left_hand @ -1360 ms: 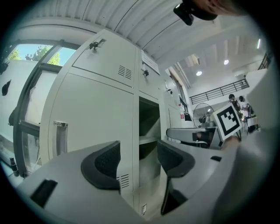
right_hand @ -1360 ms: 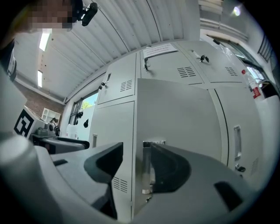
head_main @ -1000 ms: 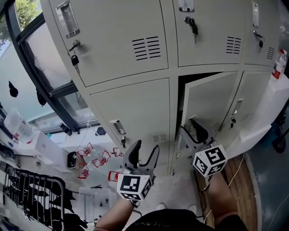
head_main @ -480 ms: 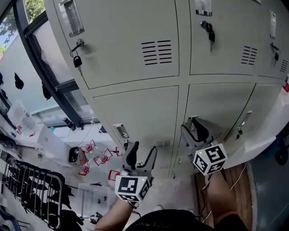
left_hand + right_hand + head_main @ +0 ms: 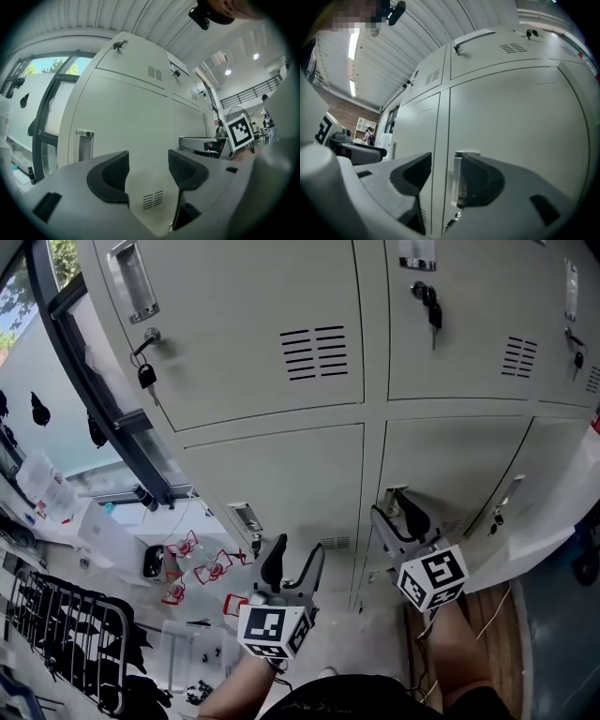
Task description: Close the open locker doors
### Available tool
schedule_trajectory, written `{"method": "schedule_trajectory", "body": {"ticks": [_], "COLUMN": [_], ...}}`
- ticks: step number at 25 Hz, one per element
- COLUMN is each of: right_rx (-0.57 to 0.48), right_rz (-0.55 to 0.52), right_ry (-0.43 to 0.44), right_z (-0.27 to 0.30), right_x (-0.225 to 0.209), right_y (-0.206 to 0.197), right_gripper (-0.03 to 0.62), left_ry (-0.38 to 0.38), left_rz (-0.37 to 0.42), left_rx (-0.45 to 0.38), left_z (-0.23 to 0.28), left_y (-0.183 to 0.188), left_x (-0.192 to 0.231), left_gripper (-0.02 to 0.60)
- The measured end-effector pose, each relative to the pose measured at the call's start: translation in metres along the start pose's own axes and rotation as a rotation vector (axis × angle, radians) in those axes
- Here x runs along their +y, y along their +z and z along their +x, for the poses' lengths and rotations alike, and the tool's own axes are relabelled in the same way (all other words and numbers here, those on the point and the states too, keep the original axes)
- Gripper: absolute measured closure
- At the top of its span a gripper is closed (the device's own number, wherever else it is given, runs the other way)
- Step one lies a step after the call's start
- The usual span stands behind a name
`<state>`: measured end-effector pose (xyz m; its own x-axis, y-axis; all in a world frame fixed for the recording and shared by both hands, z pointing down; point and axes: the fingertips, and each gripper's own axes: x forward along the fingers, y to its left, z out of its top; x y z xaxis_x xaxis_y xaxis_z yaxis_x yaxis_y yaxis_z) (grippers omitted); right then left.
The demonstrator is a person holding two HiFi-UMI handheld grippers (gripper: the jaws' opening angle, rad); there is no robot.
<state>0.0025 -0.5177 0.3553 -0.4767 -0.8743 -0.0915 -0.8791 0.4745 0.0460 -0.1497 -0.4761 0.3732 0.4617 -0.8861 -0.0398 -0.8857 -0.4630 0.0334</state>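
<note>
Grey lockers fill the wall. Lower-mid door, ajar a sec ago, now sits flush. Right hand-held gripper near it, jaws apart, empty; left hand-held gripper open too. That door looks done.

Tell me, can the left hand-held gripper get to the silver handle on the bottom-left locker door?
Probably yes. The left hand-held gripper is open and faces that door; the handle sits just left of it, nothing between.
</note>
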Motion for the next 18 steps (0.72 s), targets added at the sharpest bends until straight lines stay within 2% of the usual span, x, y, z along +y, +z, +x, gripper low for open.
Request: {"method": "schedule_trajectory", "body": {"ticks": [12,18], "right_rx": [0.011,0.011], "right_rz": [0.029,0.043], "right_ry": [-0.005,0.02], "right_z": [-0.011,-0.034], "right_x": [-0.02,-0.032], "right_y": [-0.003,-0.003], "right_gripper": [0.404,0.404], "left_ry": [0.024,0.07], "left_rz": [0.015,0.018], "left_rx": [0.018,0.013], "left_z": [-0.003,-0.01], "left_y": [0.0,0.004], "left_x": [-0.014,-0.032], "left_gripper": [0.321,0.321]}}
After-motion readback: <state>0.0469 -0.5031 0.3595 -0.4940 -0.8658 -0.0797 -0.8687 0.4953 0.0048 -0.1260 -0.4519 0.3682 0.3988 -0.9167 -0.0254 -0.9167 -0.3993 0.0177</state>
